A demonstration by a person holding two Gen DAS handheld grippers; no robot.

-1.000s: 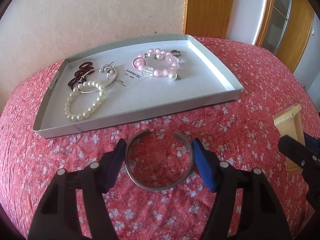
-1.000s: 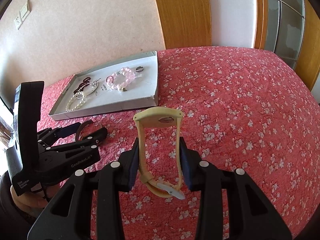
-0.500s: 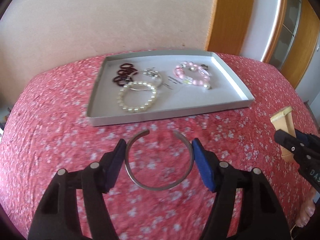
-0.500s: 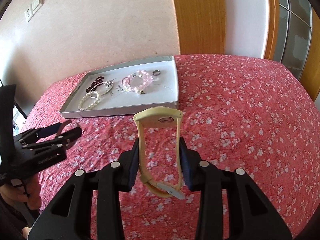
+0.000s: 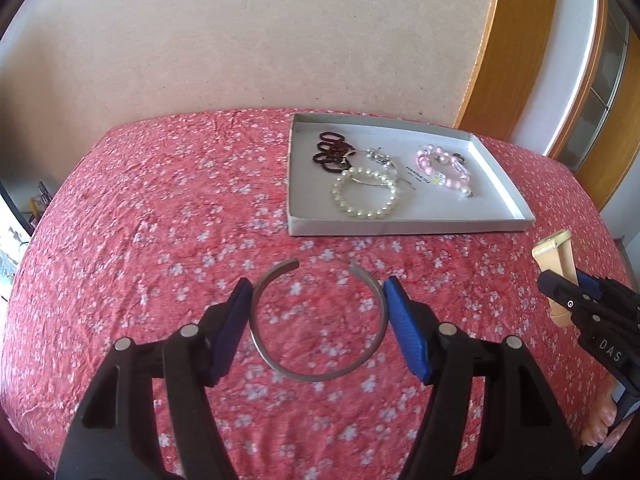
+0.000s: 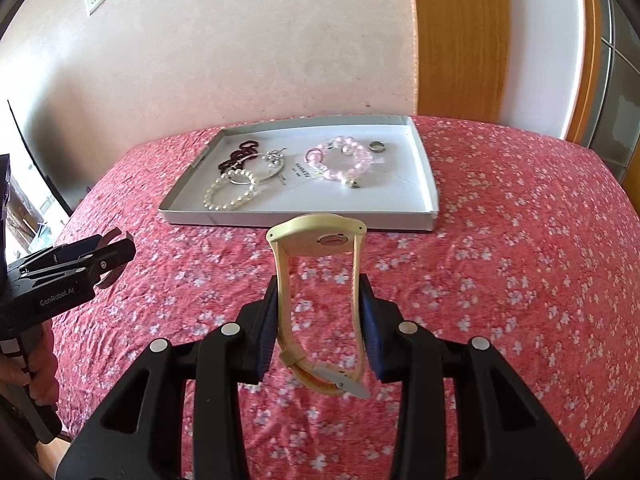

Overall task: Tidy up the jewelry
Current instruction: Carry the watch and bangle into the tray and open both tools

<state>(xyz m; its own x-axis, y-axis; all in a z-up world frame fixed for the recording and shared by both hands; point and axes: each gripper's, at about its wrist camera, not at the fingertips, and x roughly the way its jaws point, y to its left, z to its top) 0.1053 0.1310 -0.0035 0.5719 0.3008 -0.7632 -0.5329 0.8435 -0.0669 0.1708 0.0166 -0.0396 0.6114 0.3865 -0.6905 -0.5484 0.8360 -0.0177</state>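
The open metal bangle sits clenched between the blue pads of the left gripper, held level above the red floral cloth with its gap facing forward. A second ago the tray lay just beyond the fingertips; now it stands farther off and to the right, so the left gripper has drawn back and swung away with the bangle aboard. That suggests a carry still in progress rather than a placing — the bangle has yet to join the pieces in the tray.

The right gripper grips a cream wristwatch by its strap, the case uppermost and the buckle hanging low between the pads. It too has backed off from the tray over the last second.

The left wrist view shows the bangle whole, pressed by both pads, and of the watch only an edge at the frame's right side. The right wrist view shows the watch clearly and the left gripper side-on at the far left, where only slivers of the bangle peep out. Both views show the pearl bracelet, the pink bead bracelet, dark bead loops and a small ring lying in the tray.
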